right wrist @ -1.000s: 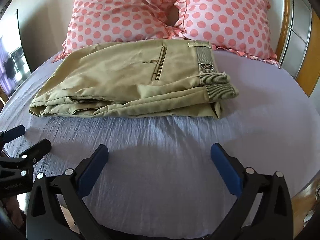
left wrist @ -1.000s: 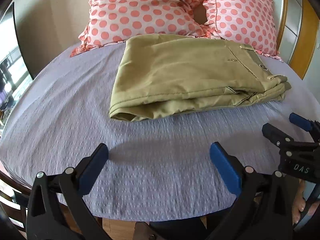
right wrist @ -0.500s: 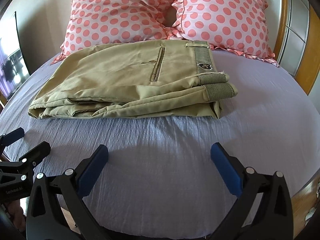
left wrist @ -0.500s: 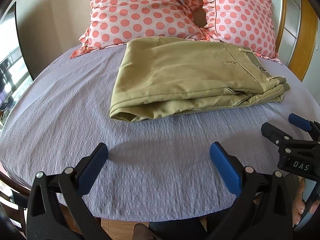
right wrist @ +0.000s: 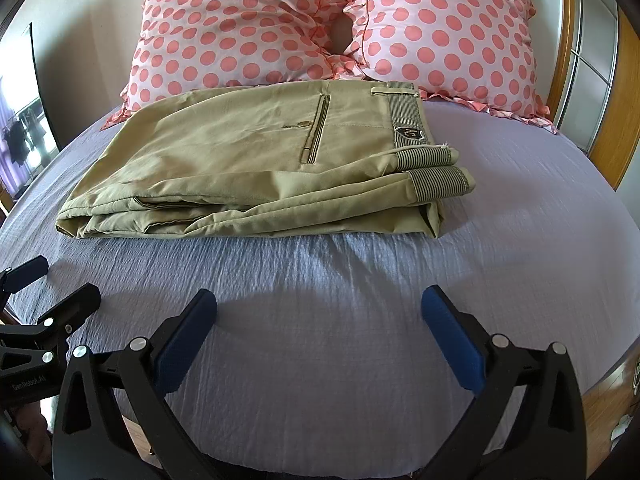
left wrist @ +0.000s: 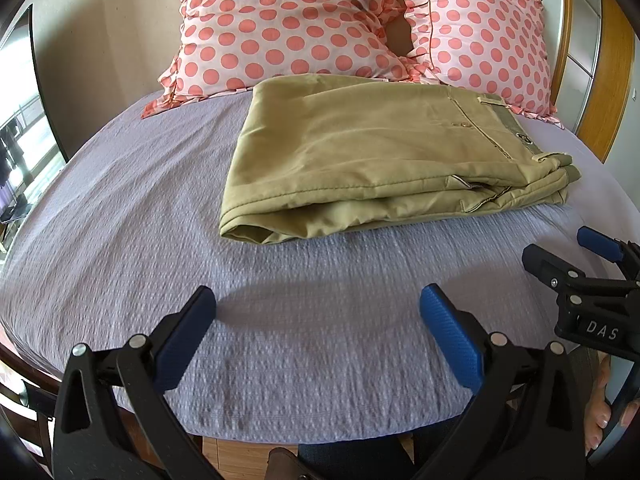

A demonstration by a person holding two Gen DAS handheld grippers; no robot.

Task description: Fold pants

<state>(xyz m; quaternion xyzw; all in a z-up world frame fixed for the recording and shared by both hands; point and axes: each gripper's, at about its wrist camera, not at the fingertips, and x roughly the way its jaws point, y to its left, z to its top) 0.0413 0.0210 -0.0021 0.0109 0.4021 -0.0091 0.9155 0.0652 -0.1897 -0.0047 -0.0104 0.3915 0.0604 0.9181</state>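
Nearest, the left hand-held gripper (left wrist: 318, 320) and the right hand-held gripper (right wrist: 319, 320) are hovering over the lavender bed sheet (right wrist: 340, 320), each with blue-padded fingers spread wide apart and gripping nothing. White letters reading "DAS" are showing on the right tool's body in the left wrist view. Beyond them, the khaki pants (right wrist: 260, 164) are lying folded on the bed, striped waistband and crest badge (right wrist: 409, 133) facing right. Behind, two polka-dot pillows (right wrist: 240, 28) are leaning against the wall, a wooden frame (right wrist: 608, 120) rising at right.
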